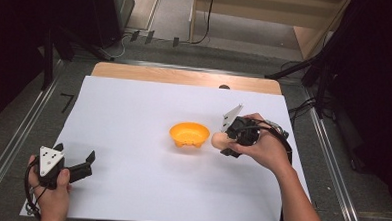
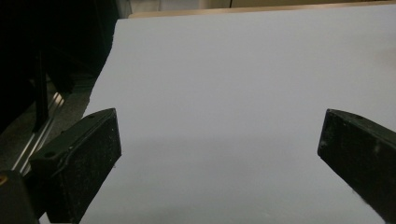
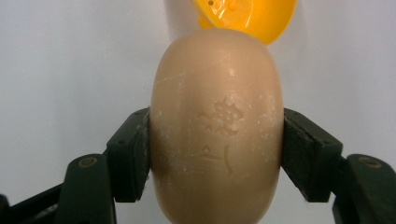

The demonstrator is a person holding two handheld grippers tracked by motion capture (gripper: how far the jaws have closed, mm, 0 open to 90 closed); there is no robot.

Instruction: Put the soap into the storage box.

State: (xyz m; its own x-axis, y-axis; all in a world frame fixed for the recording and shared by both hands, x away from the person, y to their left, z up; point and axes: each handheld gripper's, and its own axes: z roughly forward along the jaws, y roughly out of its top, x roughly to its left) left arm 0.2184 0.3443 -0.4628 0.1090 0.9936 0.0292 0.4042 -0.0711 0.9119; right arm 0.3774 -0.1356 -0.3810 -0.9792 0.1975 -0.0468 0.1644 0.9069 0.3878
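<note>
A beige oval bar of soap (image 3: 217, 126) with a stamped mark is clamped between both jaws of my right gripper (image 3: 217, 154). In the high view that right gripper (image 1: 221, 142) hangs just right of an orange bowl (image 1: 189, 134) with the soap (image 1: 217, 139) at its tip, pointing toward the bowl. The bowl's rim (image 3: 261, 21) shows just beyond the soap in the right gripper view. My left gripper (image 1: 74, 154) rests at the near left of the white sheet, jaws wide apart; between its jaws (image 2: 219, 154) lies bare white sheet.
A white sheet (image 1: 132, 138) covers most of a wooden table (image 1: 185, 76). Metal rails run along both sides of the table, and dark stands and cables stand beyond its far edge.
</note>
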